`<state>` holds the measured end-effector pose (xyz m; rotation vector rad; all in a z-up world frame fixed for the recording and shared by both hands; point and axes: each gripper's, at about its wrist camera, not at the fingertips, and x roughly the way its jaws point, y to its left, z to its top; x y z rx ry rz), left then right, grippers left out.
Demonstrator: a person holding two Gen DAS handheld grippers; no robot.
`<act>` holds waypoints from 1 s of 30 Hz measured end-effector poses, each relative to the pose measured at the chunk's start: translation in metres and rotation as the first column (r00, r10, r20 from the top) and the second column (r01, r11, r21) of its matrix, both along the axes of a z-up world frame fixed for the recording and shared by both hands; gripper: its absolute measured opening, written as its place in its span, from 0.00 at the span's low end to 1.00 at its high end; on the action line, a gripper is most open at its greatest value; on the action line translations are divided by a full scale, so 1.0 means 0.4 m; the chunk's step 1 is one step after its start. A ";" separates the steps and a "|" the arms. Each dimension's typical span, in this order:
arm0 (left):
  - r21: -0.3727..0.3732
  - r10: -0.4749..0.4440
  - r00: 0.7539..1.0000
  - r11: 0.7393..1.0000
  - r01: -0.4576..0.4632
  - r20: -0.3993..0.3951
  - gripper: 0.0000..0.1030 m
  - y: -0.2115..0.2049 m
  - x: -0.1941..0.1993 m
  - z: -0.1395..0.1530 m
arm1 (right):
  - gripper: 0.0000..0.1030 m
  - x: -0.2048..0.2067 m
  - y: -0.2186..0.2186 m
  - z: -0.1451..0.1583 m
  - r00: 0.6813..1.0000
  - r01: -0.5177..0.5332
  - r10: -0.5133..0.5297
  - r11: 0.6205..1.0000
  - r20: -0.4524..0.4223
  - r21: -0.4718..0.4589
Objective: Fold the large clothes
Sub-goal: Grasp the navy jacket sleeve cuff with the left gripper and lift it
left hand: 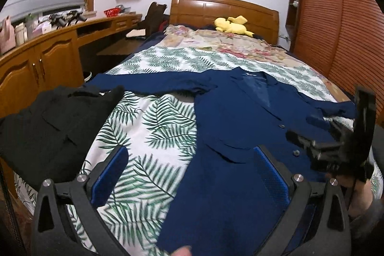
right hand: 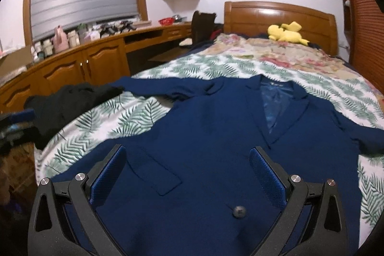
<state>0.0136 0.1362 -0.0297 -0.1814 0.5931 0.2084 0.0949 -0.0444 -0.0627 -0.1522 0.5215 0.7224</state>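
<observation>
Navy jacket [right hand: 216, 126] lies face up and spread flat on the bed [right hand: 240, 64], over the leaf-print cover, collar toward the far headboard, hem toward the near edge; left sleeve [left hand: 148, 84] stretched out to the left, its cuff close to a black garment [left hand: 48, 126] heaped at the bed's near left corner, right sleeve running off to the right. Lapels open, shiny lining showing at the neck; a flap pocket and a dark button [right hand: 239, 211] sit on the near front panel. Judged: a tailored piece, soft but with some body in the shoulders and lapels, heavier than a shirt, lining likely slippery, so panels may slide over each other when lifted; best taken at a shoulder seam or sleeve cuff, or at the hem corners, pinching both layers together. Left gripper [left hand: 189, 174] hovers over the jacket's near left edge, fingers spread wide, left finger above the bedcover and right finger above navy cloth, nothing between them. Right gripper [right hand: 187, 174] hangs over the front panel just short of the button, fingers equally wide apart, holding nothing; whether either tip touches the fabric cannot be told. The right gripper's body also shows at the right edge of the left view, above the right sleeve
</observation>
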 end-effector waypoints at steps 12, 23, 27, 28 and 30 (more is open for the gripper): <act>-0.119 -0.031 0.998 0.993 0.024 -0.060 0.99 0.184 0.222 -0.047 | 1.00 0.023 0.009 -0.106 0.999 -0.005 0.002 0.998 -0.045 -0.070; -0.218 -0.018 0.997 0.976 0.001 -0.073 0.86 0.320 0.417 -0.076 | 1.00 0.037 0.012 -0.126 0.997 -0.009 0.003 0.997 -0.082 -0.075; -0.270 0.017 0.995 0.962 -0.044 -0.102 0.80 0.368 0.504 -0.119 | 1.00 0.046 0.011 -0.131 0.995 -0.010 0.003 0.997 -0.097 -0.071; -0.291 0.028 0.994 0.955 -0.059 -0.108 0.76 0.382 0.524 -0.133 | 1.00 0.046 0.010 -0.132 0.995 -0.011 0.005 0.998 -0.098 -0.069; -0.324 0.050 0.991 0.942 -0.088 -0.124 0.73 0.405 0.558 -0.158 | 1.00 0.044 0.011 -0.132 0.995 -0.012 0.006 0.997 -0.096 -0.070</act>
